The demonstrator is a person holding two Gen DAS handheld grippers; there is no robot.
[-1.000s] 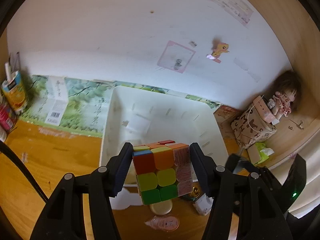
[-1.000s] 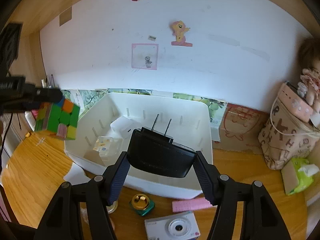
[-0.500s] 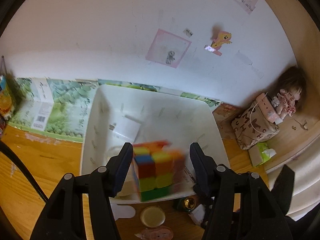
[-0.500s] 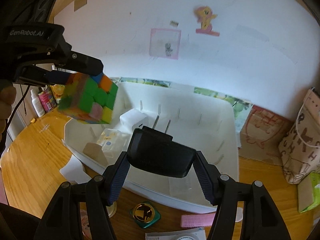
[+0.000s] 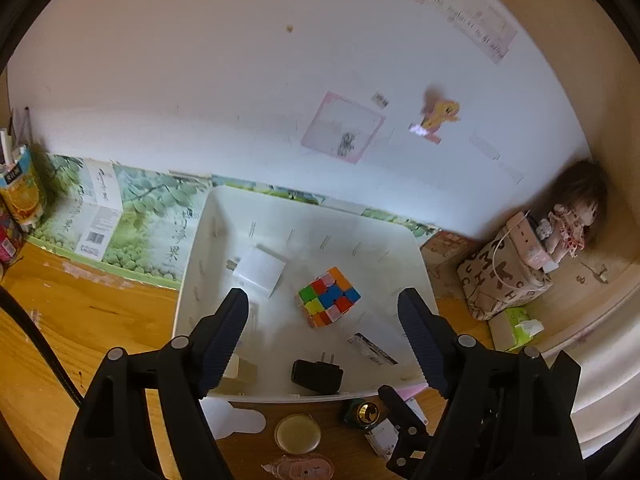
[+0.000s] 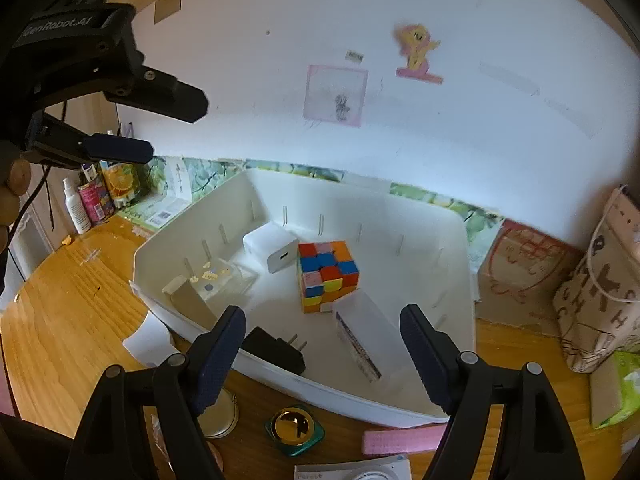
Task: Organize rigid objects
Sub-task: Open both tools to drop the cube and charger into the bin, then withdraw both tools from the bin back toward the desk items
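A colourful puzzle cube (image 5: 329, 297) lies inside the white bin (image 5: 192, 264); it also shows in the right wrist view (image 6: 326, 276). A black plug adapter (image 5: 317, 375) lies at the bin's near wall, seen too in the right wrist view (image 6: 274, 350). A white charger block (image 6: 270, 249) and a small flat box (image 6: 356, 346) are in the bin as well. My left gripper (image 5: 324, 338) is open and empty above the bin's near side. My right gripper (image 6: 322, 354) is open and empty over the bin's near rim. The left gripper's fingers (image 6: 120, 148) show at upper left of the right wrist view.
On the wooden table in front of the bin lie a gold-topped green jar (image 6: 294, 428), a round compact (image 5: 298, 434), a pink bar (image 6: 400, 438) and a white camera (image 6: 360, 472). A patterned bag (image 6: 600, 292) and doll (image 5: 568, 228) stand right. Bottles (image 6: 92, 200) stand left.
Both grippers opened. The left one let go of the cube and the right one let go of the black adapter. Both things now lie in the bin.
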